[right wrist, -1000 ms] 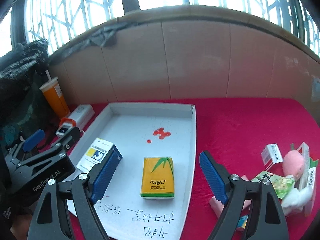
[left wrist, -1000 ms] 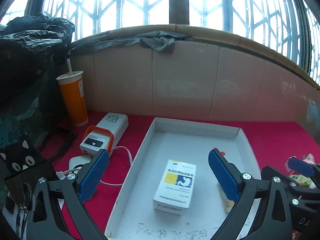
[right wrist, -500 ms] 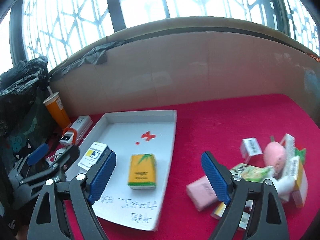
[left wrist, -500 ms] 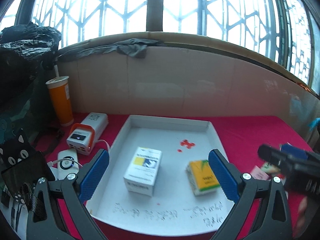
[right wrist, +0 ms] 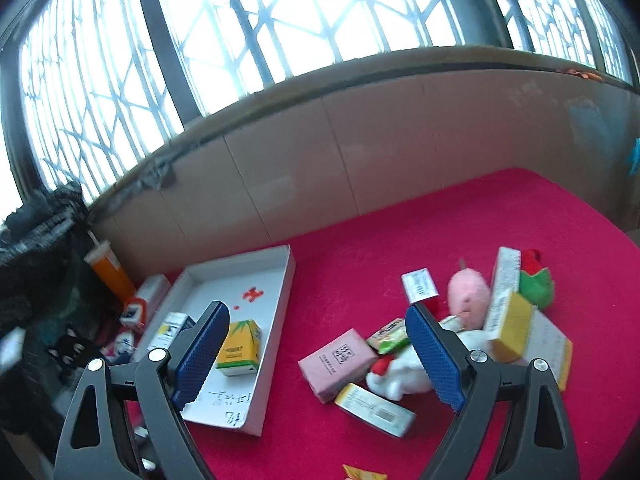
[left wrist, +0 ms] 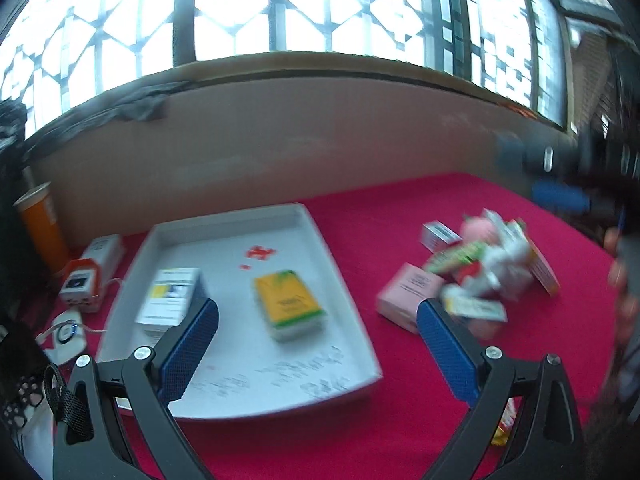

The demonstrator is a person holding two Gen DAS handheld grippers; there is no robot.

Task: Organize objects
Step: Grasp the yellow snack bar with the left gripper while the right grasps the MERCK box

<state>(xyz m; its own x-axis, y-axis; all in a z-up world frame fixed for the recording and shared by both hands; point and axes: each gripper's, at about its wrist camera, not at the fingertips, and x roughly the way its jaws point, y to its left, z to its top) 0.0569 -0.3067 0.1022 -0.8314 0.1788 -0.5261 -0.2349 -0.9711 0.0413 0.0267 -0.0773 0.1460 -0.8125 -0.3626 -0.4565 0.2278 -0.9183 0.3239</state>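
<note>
On the red-covered counter (right wrist: 440,216) a white tray (right wrist: 280,292) lies to the left and a loose heap of things to the right, with bare red cloth between them. Inside the tray are a yellow tissue pack (right wrist: 239,345) and, further left, a white and yellow box (left wrist: 170,300) (its print is too blurred to read); the two lie apart. Red marks (left wrist: 260,252) show on the tray floor behind them, and dark handwriting along its near edge.

The heap holds a pink box (right wrist: 338,364) nearest the tray, a pink plush toy (right wrist: 468,294), a small white box (right wrist: 418,285) with a barcode, a long white and yellow box (right wrist: 374,405) lying flat in front, a green snack packet (right wrist: 390,334), and taller white and yellow cartons (right wrist: 516,320) at the right.

The left claw (left wrist: 318,326) hovers above the tray's right edge, its blue pads wide apart with nothing between them. The right claw (right wrist: 318,350) hangs over the cloth between tray and heap, likewise spread wide and gripping nothing.

Beyond the tray's left side stand an orange cup (left wrist: 40,228) with a straw and a white and orange device (left wrist: 90,276) with a cable
</note>
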